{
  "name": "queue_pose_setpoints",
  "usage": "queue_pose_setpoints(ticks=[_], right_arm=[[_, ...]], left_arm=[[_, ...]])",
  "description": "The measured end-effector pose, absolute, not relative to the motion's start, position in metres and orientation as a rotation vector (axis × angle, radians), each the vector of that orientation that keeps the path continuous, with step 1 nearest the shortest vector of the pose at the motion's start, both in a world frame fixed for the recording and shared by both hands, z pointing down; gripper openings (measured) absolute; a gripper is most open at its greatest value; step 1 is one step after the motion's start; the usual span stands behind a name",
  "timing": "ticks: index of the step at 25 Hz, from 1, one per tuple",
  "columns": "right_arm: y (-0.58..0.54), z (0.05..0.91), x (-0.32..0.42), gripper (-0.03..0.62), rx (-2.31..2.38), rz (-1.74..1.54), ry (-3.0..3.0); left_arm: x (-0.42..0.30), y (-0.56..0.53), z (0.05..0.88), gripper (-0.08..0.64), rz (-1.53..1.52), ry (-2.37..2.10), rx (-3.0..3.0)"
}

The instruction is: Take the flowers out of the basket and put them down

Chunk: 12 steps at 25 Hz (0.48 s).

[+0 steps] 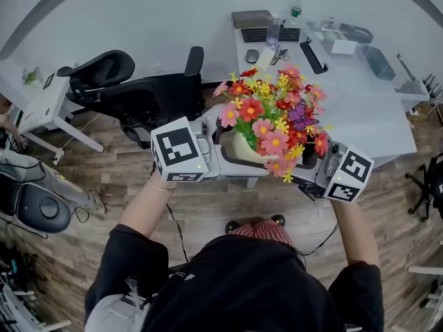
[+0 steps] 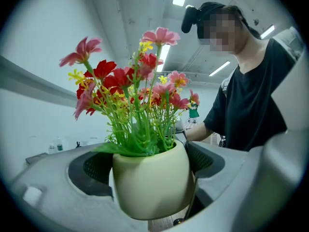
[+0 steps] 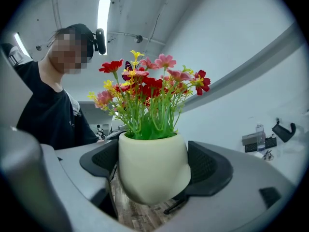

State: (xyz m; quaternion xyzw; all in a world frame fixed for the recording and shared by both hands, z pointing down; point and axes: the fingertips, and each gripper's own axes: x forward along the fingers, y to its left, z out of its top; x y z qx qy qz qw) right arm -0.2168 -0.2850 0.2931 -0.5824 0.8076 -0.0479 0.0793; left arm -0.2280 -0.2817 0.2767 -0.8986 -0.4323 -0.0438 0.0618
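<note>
A cream pot of red, pink and yellow artificial flowers hangs in the air in front of me, over the wooden floor. My left gripper clasps the pot from the left and my right gripper from the right. In the left gripper view the pot fills the gap between the left gripper's jaws, and both pads press on it. The right gripper view shows the pot wedged the same way in the right gripper. No basket is in view.
Just beyond the flowers is a white desk with a keyboard, a bottle and boxes. Black office chairs stand to the far left. A small white table and another seat are at the left edge.
</note>
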Motion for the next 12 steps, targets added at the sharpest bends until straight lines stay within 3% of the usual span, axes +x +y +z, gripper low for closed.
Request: queue_pose_setpoints(ticks=[12], right_arm=[[-0.278, 0.3, -0.216, 0.457, -1.741, -0.148, 2.434]], left_arm=[[-0.227, -0.275, 0.284, 0.476, -0.128, -1.294, -2.726]])
